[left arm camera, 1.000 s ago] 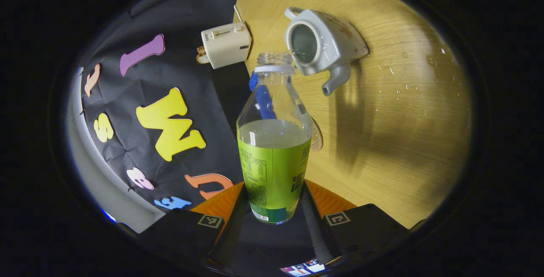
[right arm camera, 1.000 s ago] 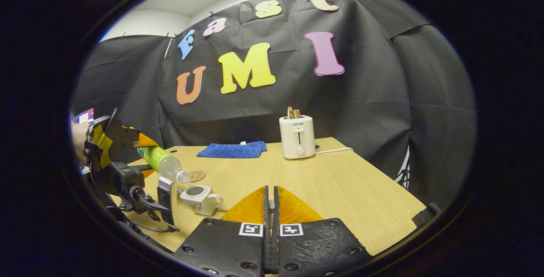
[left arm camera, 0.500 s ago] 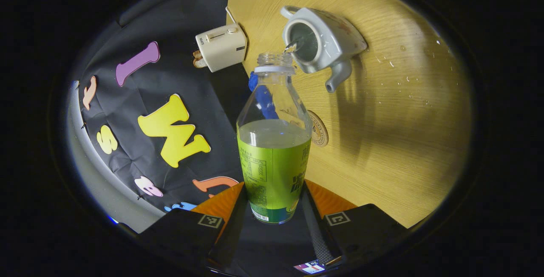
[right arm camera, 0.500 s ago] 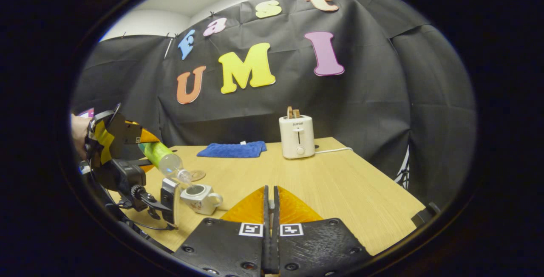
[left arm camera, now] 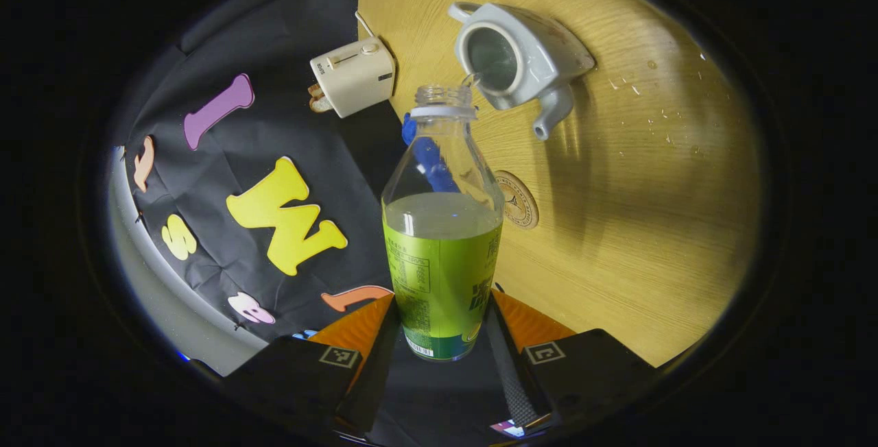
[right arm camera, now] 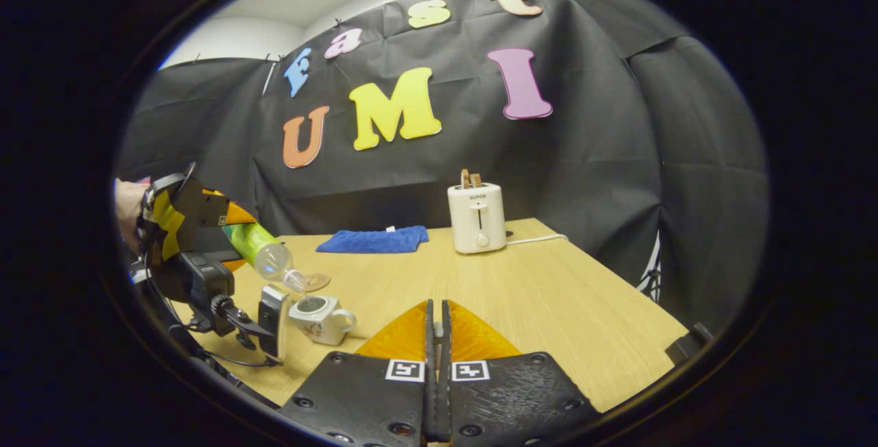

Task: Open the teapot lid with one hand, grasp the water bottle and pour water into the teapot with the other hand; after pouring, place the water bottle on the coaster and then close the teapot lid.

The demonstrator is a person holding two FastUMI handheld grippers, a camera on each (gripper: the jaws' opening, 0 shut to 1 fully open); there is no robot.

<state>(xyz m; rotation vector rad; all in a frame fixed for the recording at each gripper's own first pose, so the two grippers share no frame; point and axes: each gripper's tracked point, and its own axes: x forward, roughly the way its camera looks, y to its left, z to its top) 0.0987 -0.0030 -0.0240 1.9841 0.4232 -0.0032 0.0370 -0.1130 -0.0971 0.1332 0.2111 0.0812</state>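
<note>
Left hand-held gripper (left arm camera: 442, 337) clamps the water bottle (left arm camera: 442, 227), tilted, its open mouth just above the lidless teapot (left arm camera: 518, 63) on the counter (left arm camera: 651, 193). Coaster (left arm camera: 518, 200) lies beside the teapot. Right hand-held gripper (right arm camera: 437, 337): fingers pressed together; whether anything sits between them cannot be told.

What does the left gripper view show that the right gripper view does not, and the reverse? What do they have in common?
Left gripper view: the left gripper with both fingers pressing on the water bottle, the liquid level inside it, the teapot's open mouth from above, droplets on the table.
Right gripper view: the right gripper, fingers closed together; the hand holding the left gripper; the bottle's downward tilt from the side.
Both: bottle, lidless teapot, coaster, toaster, blue cloth, table.
</note>
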